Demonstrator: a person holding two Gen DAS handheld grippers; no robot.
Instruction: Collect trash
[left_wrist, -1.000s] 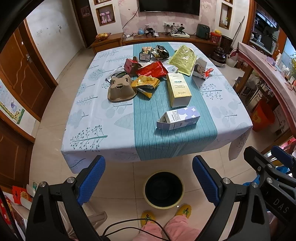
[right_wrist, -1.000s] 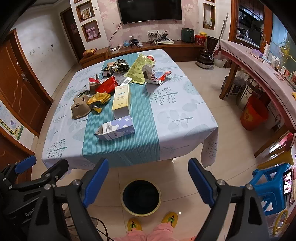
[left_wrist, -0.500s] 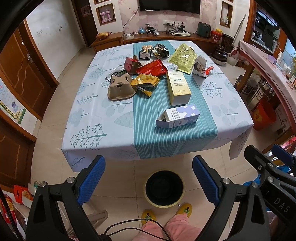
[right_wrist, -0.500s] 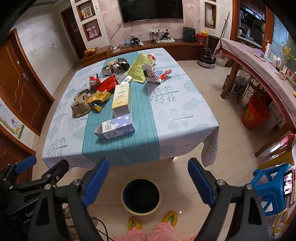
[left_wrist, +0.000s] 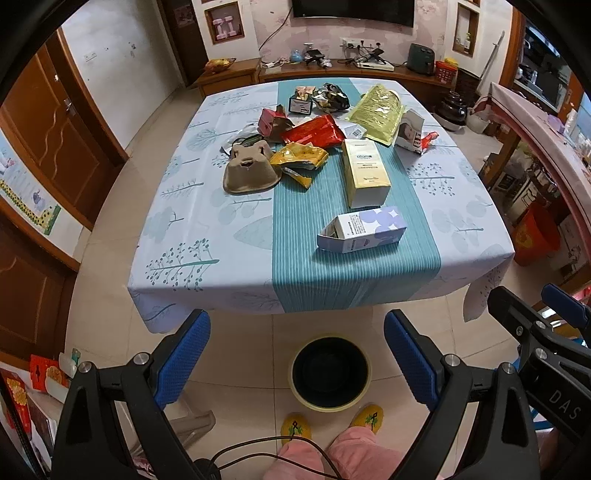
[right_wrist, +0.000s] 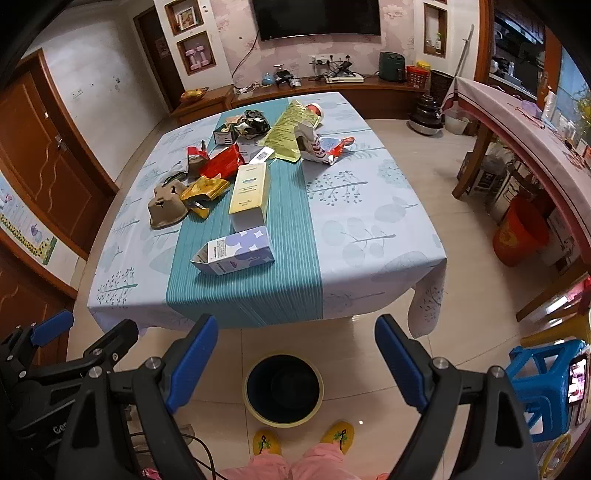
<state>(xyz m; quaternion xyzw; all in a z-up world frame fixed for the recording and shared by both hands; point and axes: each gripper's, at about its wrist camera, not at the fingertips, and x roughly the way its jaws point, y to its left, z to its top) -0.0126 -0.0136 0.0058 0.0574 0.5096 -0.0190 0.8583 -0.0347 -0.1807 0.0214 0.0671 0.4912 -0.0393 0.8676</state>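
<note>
Trash lies on a table (left_wrist: 184, 236) with a blue and teal cloth: a purple-white carton (left_wrist: 362, 229) (right_wrist: 234, 251) nearest the front edge, a yellow box (left_wrist: 365, 171) (right_wrist: 249, 192), a brown pulp tray (left_wrist: 249, 171) (right_wrist: 166, 205), red and yellow wrappers (left_wrist: 312, 131) and more wrappers at the far end. A dark trash bin (left_wrist: 330, 373) (right_wrist: 283, 386) with a pale rim stands on the floor below the front edge. My left gripper (left_wrist: 297, 358) and right gripper (right_wrist: 295, 363) are both open and empty, held over the floor above the bin, short of the table.
Yellow slippers (right_wrist: 303, 439) and pink trousers show at the bottom. A blue plastic stool (right_wrist: 546, 380) stands right, an orange bucket (right_wrist: 519, 230) beyond it. A long counter (right_wrist: 517, 122) runs along the right. Wooden doors (left_wrist: 55, 136) line the left wall.
Both grippers have drifted slightly forward and up, so the table sits a little lower and nearer in view. The jaws stay open and nothing on the table has moved.
</note>
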